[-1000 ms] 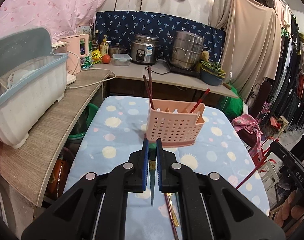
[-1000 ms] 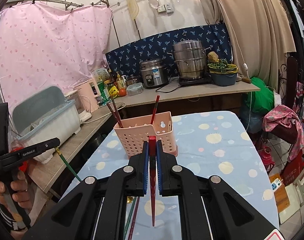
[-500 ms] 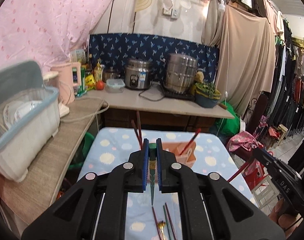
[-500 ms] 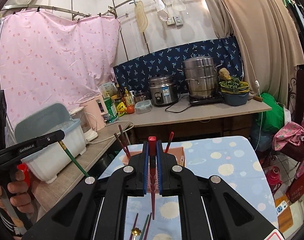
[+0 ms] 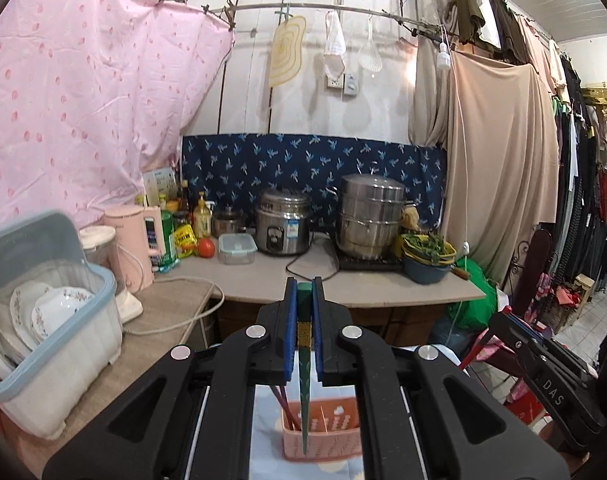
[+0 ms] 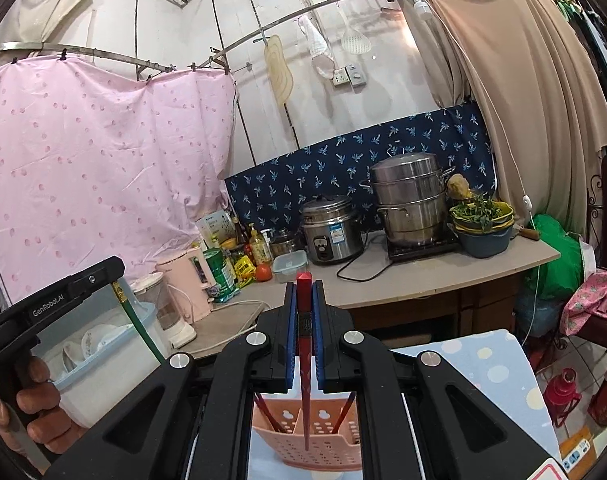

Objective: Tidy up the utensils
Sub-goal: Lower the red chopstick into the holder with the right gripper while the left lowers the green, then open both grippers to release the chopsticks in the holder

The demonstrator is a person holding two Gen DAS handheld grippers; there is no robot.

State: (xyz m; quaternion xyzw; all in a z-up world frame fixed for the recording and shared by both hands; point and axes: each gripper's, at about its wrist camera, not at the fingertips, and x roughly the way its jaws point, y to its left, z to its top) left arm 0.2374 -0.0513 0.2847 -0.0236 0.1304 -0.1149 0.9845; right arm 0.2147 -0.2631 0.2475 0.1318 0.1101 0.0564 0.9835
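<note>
each pair of tongs was clamped near the thick top end of a light, stiff, slippery chopstick, left tongs (image 5: 302, 312) on the green chopstick (image 5: 303, 380), right tongs (image 6: 304, 312) on the red chopstick (image 6: 304, 368), both tips hanging above the pink basket (image 6: 323, 440).

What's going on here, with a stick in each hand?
A person is sorting chopsticks into a pink basket on the spotted table. The left tool is shut on a green chopstick, the right tool on a red chopstick. Both point tip-down above the basket, which already holds a few red ones; neither is in yet.
</note>
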